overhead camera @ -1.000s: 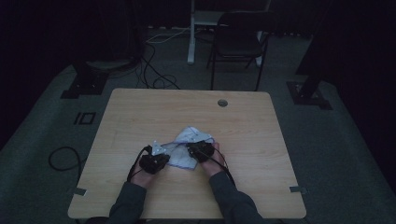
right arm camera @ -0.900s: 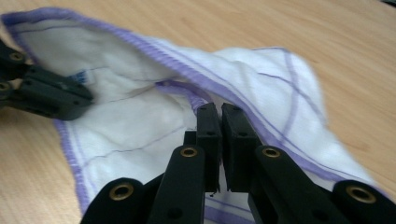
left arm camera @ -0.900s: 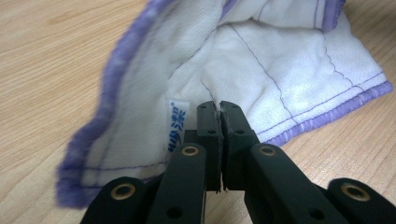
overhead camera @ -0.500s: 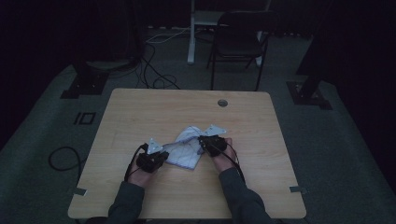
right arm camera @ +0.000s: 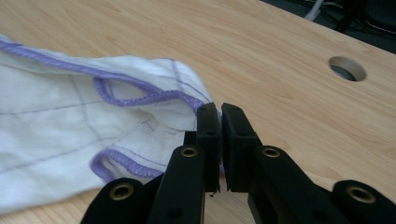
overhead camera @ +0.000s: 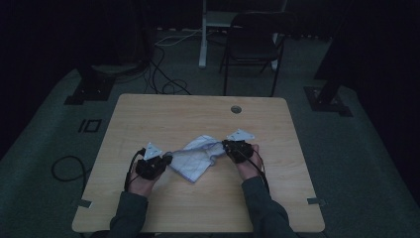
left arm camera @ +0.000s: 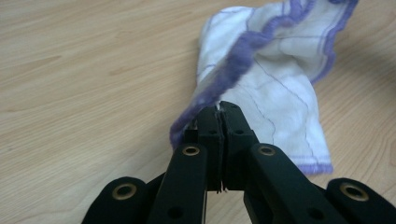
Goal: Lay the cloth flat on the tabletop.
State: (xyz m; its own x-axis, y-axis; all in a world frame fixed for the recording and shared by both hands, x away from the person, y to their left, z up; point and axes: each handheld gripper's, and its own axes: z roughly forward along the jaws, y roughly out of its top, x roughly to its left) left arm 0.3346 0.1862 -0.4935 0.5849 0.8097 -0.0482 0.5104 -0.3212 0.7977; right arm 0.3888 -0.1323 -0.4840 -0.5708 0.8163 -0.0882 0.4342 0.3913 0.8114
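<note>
Stretching between the two hand-held tools, the white cloth with purple stitched hem (overhead camera: 197,157) hangs as a slack band whose long axis runs from the person's near left up toward the far right of the wooden table (overhead camera: 188,111). Nearest the person, the left gripper (overhead camera: 163,161) sits at the cloth's near-left end; in the left gripper view its jaws are clamped tight on a bunched fold of the hem, and the cloth (left arm camera: 275,88) fans out ahead of them and slightly to that view's right, its lower edge resting on the wood. A little farther out, the right gripper (overhead camera: 229,147) pinches the opposite end, and in the right gripper view the jaws are pressed together on the hem where the cloth (right arm camera: 79,126) spreads away to that view's left, still doubled over on itself (a folded loop of hem shows near the pads). So the cloth lies inward from each hand, and any further spreading looks to depend on drawing the two ends apart along that diagonal; both hands are equally at the fabric, neither nearer. Beyond the right gripper, a round cable hole (overhead camera: 236,109) pierces the tabletop, and a dark chair (overhead camera: 252,47) stands past the far edge. No brand, label or readable writing is visible anywhere.
</note>
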